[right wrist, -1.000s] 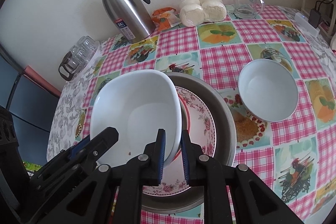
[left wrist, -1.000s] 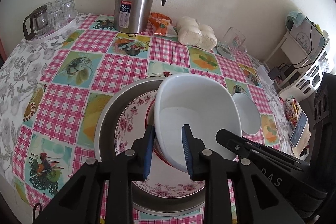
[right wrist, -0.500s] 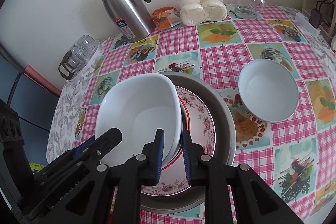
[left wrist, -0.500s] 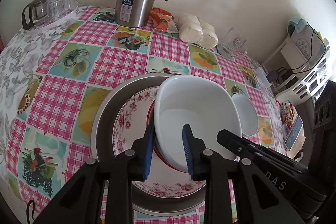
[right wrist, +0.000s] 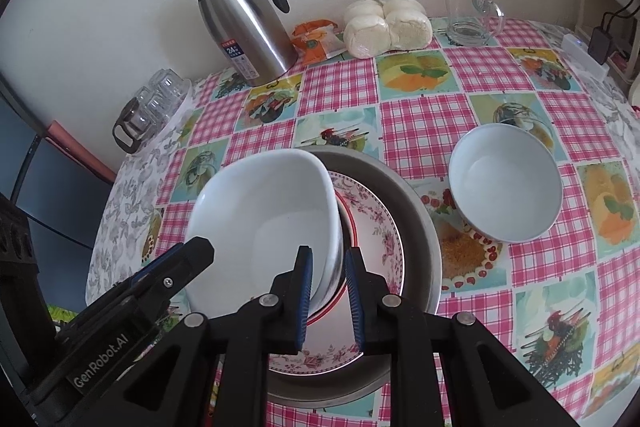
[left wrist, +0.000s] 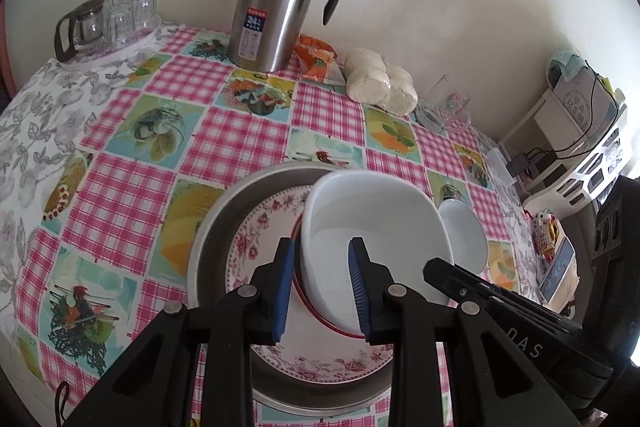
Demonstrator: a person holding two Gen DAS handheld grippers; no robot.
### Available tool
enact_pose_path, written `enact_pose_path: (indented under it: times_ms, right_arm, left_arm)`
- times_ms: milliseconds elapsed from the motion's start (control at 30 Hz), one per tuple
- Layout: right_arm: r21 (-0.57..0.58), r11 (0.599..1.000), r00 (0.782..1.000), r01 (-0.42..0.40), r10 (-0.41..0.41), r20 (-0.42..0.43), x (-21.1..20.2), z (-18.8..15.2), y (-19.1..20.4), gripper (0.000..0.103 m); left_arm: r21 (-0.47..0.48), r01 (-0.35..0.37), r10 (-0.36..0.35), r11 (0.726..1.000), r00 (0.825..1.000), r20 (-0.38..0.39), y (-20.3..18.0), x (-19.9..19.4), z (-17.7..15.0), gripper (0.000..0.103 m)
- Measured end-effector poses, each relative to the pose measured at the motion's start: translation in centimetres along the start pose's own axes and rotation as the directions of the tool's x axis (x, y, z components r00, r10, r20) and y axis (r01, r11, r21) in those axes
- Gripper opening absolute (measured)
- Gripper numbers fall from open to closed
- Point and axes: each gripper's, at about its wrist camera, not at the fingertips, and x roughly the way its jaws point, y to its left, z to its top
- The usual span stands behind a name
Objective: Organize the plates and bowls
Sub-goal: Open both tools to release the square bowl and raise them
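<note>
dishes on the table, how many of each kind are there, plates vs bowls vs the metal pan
Bowls: 2, the squarish white bowl gripped by both tongs and the round white bowl off to one side.
Plates: 1, the floral plate.
Metal pans: 1, the metal pan under the plate.
Total: 4.

The left gripper is pointing down and forward. Its two black arms are reaching out from the bottom of the left view, and its blue pads are squeezing one side of the big white bowl between them. The right gripper is pointing down too. Its blue pads are pinching the other side of the same bowl. The two grippers are sitting close together, and each one is showing up at the edge of the other's view.
</note>
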Motion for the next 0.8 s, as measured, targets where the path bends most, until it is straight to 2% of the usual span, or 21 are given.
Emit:
enact_pose_path:
  times_ms: [133,233,300,433,567,733,800]
  right_arm:
    - [0.009,1.0,1.0,0.0,0.0,0.022,-0.6,0.3,-0.3,0.02]
    - [0.014,1.0,0.999,-0.008,0.007,0.035,-1.0,0.4,-0.6,0.02]
    - [0.009,1.0,0.999,0.005,-0.006,0.044,-1.2,0.5,-0.7,0.02]
    - [-0.009,0.999,0.998,0.039,-0.038,0.054,-1.3,0.5,-0.7,0.034]
    - [-0.017,0.999,0.998,0.04,-0.039,0.057,-1.2,0.6,-0.7,0.055]
    - [-0.043,0.996,0.995,0.073,-0.07,0.066,-1.1,0.6,-0.6,0.066]
    - [-0.055,0.995,0.995,0.08,-0.076,0.069,-1.0,0.6,-0.6,0.075]
  left_arm:
    - [-0.012,-0.021,0.021,1.0,0.998,0.052,0.2,-1.0,0.3,0.031]
    - [-0.026,-0.05,0.052,0.998,0.996,0.071,0.5,-1.3,0.4,0.053]
    - [-0.032,-0.067,0.069,0.997,0.995,0.066,0.7,-1.2,0.5,0.057]
    - [-0.054,-0.097,0.099,0.994,0.994,0.039,1.1,-0.8,0.4,0.061]
    - [-0.065,-0.154,0.157,0.986,0.987,0.045,1.4,-0.7,0.3,0.074]
    - [-0.108,-0.211,0.22,0.971,0.973,0.072,2.4,-0.9,0.4,0.088]
    - [-0.129,-0.225,0.236,0.966,0.968,0.081,2.8,-1.0,0.4,0.092]
